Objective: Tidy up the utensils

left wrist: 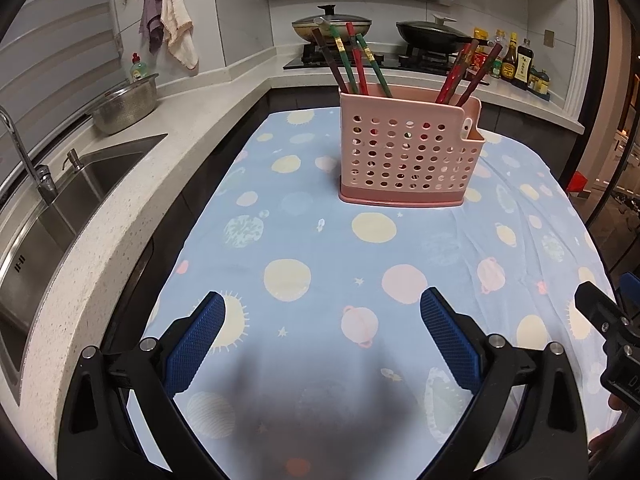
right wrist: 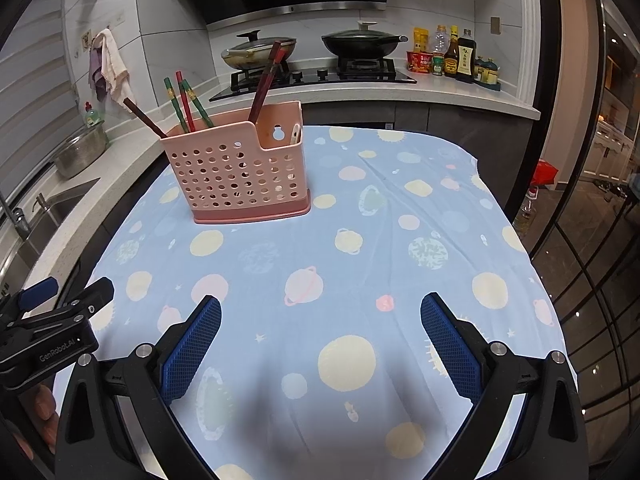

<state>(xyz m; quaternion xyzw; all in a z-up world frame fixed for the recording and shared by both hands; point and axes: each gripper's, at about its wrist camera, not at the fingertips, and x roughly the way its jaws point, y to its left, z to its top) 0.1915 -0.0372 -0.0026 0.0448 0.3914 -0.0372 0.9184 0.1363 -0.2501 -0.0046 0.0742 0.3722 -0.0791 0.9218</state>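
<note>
A pink perforated utensil holder (left wrist: 408,148) stands upright on the blue planet-print tablecloth (left wrist: 320,248); it also shows in the right wrist view (right wrist: 240,172). Several red, green and brown chopsticks (left wrist: 352,60) stand in its left compartment, and dark red ones (left wrist: 468,72) lean in the right one. A white spoon handle (left wrist: 467,127) peeks from the small side pocket. My left gripper (left wrist: 322,308) is open and empty above the near cloth. My right gripper (right wrist: 320,310) is open and empty, to the right of the holder.
A sink (left wrist: 60,216) and steel colander (left wrist: 124,104) sit on the counter at left. A stove with two lidded pans (right wrist: 312,48) and sauce bottles (right wrist: 452,56) runs along the back. The table's right edge drops off near a glass door (right wrist: 600,200).
</note>
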